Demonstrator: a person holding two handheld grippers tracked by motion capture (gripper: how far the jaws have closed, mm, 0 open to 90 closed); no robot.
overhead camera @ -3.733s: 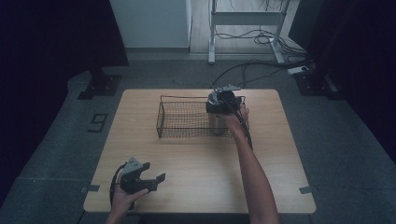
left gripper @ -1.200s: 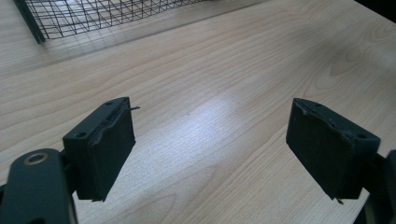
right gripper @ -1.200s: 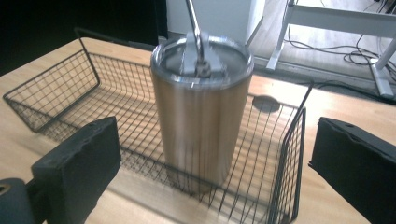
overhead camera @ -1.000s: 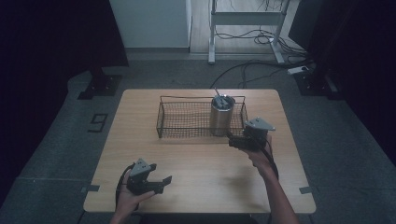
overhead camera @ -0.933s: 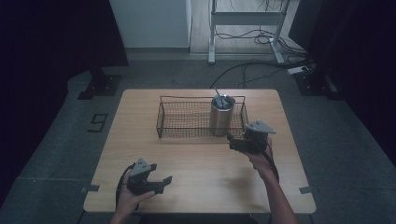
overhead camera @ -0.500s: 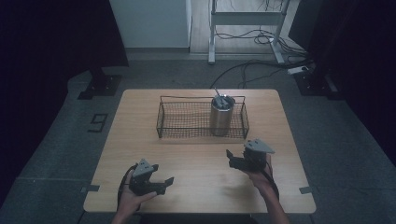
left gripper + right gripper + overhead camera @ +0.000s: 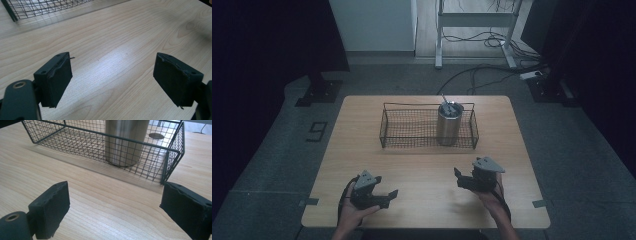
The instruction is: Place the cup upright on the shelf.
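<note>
Nearest the person, at the front edge of the wooden surface (image 7: 422, 165), the left tongs (image 7: 387, 195) lay low in the left hand (image 7: 354, 210), pointing rightward across the boards. In the left gripper view their jaws stood wide apart, with nothing but bare wood grain between them, and a corner of the wire basket (image 7: 37, 7) showed at the top left, well apart from them.

A little farther in on the other side, the right tongs (image 7: 458, 177) were held in the right hand (image 7: 492, 195), just above the surface and pointing left and slightly forward. Their jaws were also spread wide and empty; in the right gripper view the black pads (image 7: 51, 206) framed a stretch of bare wood, and beyond that stood the near wall of the basket.

Farther back, about the middle of the surface, the basket (image 7: 412, 145) sat lengthwise, left to right. Inside it, toward its right end, a steel cup (image 7: 450, 125) stood upright on the mesh floor, close to the right wall but apart from it as far as could be told. A thin straw-like piece (image 7: 444, 98) rose tilted from its top. Neither tongs touched the basket or the cup.

Beyond the surface lay grey floor, cables (image 7: 472, 82) and a metal stand's legs (image 7: 439, 55).
</note>
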